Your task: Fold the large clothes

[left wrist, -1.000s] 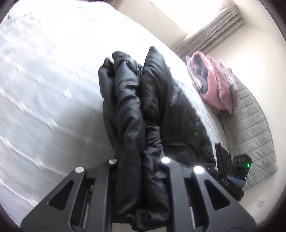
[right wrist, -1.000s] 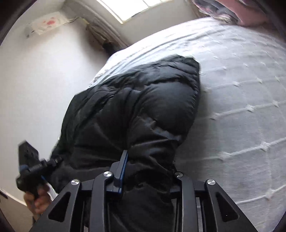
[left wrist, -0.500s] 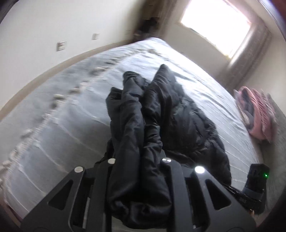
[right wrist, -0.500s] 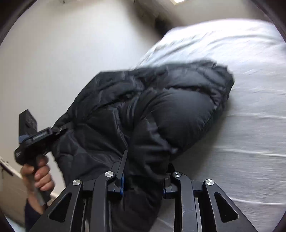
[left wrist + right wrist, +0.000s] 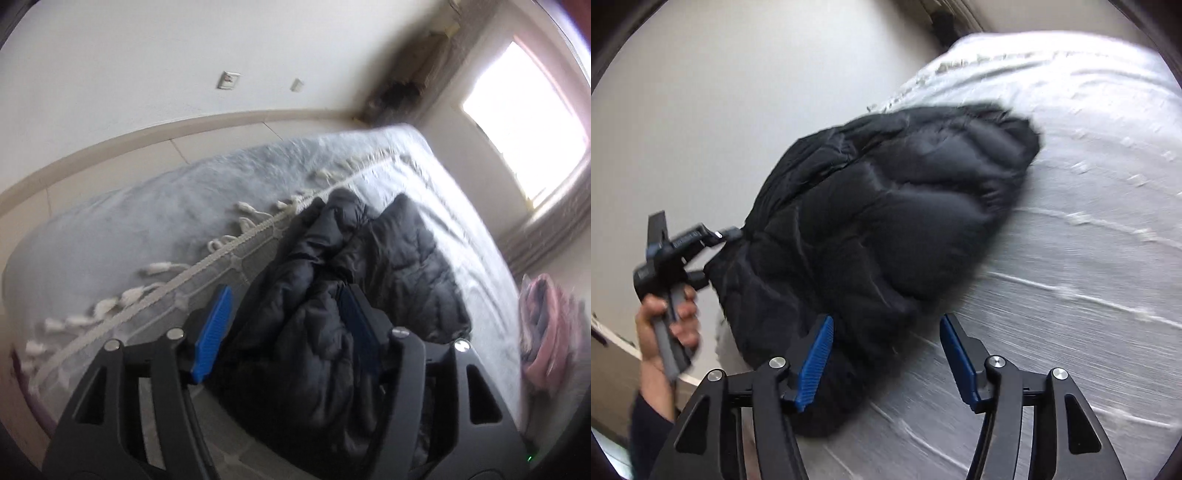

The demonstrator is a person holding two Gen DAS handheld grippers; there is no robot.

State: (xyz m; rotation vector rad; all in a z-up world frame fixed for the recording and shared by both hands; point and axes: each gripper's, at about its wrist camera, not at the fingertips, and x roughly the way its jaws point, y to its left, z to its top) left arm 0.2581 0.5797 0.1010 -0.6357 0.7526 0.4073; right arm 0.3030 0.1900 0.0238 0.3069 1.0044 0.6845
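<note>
A black puffer jacket (image 5: 894, 221) lies bunched on the white quilted bed (image 5: 1089, 258). My right gripper (image 5: 886, 354) is open, its blue pads spread apart, with the jacket's near edge beside its left finger. My left gripper (image 5: 288, 328) is open, and jacket folds (image 5: 314, 332) lie loosely between its jaws. In the right wrist view the left gripper (image 5: 683, 251) shows at the jacket's left edge, held in a hand.
The bed's fringed edge (image 5: 221, 251) runs diagonally, with floor and a white wall (image 5: 147, 66) beyond. A pink garment (image 5: 546, 325) lies at the bed's right side. A bright window (image 5: 528, 110) is at the far right.
Both grippers have opened and let go of the jacket. The jacket has dropped onto the bed, and both views have swung toward the wall.
</note>
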